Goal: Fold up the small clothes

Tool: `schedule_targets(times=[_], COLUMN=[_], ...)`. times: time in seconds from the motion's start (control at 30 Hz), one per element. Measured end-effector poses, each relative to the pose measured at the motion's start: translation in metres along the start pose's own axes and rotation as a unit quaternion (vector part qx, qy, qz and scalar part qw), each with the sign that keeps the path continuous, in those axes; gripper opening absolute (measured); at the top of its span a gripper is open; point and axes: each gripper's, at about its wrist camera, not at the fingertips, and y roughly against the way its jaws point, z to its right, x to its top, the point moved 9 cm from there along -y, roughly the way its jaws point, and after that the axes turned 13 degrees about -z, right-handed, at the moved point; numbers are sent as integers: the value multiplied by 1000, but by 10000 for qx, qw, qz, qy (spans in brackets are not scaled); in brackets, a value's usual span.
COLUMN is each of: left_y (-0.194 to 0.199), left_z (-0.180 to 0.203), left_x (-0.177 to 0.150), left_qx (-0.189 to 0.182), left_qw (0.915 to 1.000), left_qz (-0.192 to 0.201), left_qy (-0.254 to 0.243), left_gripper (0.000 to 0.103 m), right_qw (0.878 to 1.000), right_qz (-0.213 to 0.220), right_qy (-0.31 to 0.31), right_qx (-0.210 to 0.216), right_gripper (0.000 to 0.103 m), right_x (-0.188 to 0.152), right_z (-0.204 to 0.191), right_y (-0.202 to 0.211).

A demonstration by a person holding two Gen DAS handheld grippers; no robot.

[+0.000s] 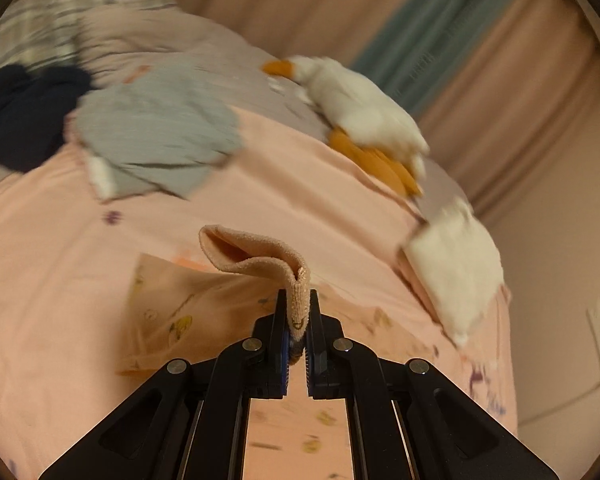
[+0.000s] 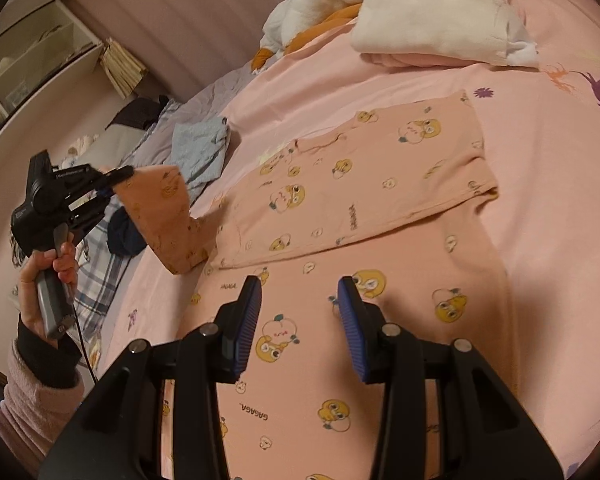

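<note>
A small pink shirt with yellow duck prints (image 2: 364, 184) lies spread on the pink bed sheet (image 2: 548, 184), one sleeve folded across its body. My left gripper (image 1: 298, 312) is shut on the cuff of the other sleeve (image 1: 256, 252) and holds it lifted above the bed. It also shows in the right wrist view (image 2: 114, 182), with the sleeve (image 2: 160, 216) hanging from it. My right gripper (image 2: 300, 320) is open and empty just above the shirt's lower body.
A folded white and pink garment (image 2: 428, 16) and a white and orange plush duck (image 2: 308, 8) lie at the far side. A light blue garment (image 2: 200, 148), a dark one (image 2: 126, 234) and a plaid cloth (image 2: 100, 276) lie at the left. Curtains (image 1: 440, 40) hang behind.
</note>
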Motion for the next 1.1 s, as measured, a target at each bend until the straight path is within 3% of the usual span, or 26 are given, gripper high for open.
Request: schedule_targets(times=[0.27,0.5,0.57,0.63,0.7,0.8,0.93,1.1], left_y=[-70,-135,-151,-159,-157,-145,-116,-79], left_z=[84,107,106,104,101,95,70,17], left_x=[-40,-93,-109,-124,-130,-129,-120,-116], left_qx=[96,321,330,246,150,102,-134,161], left_qw=[9961,9864,9811,9765,9762,9776,9851,9907], left_qz=[-549,-1345,-1667,-1920,-1933,-1841,-1580,-1257], left_qy=[-690,-889,-931,-950,-969,-1013,-659,-493], left_gripper=[3,7,22,53,61,61,62,62], right_qw=[9993,9972,9963,9955,9948,9935,9953,9991], right_qz=[228,306,325,356,388,414,312,-1], right_qy=[-262,-670,-779,-859,-919,-1010,-850,-426], right_qx=[146,136,151,186,217,322,355,64], right_gripper=[41,44,48,51,52,52,52,52], right_x=[8,3,2,1,3,8,15,42], right_z=[21,51,57,61,62,60,47,28], right_y=[14,22,25,27,28,26,16,-18])
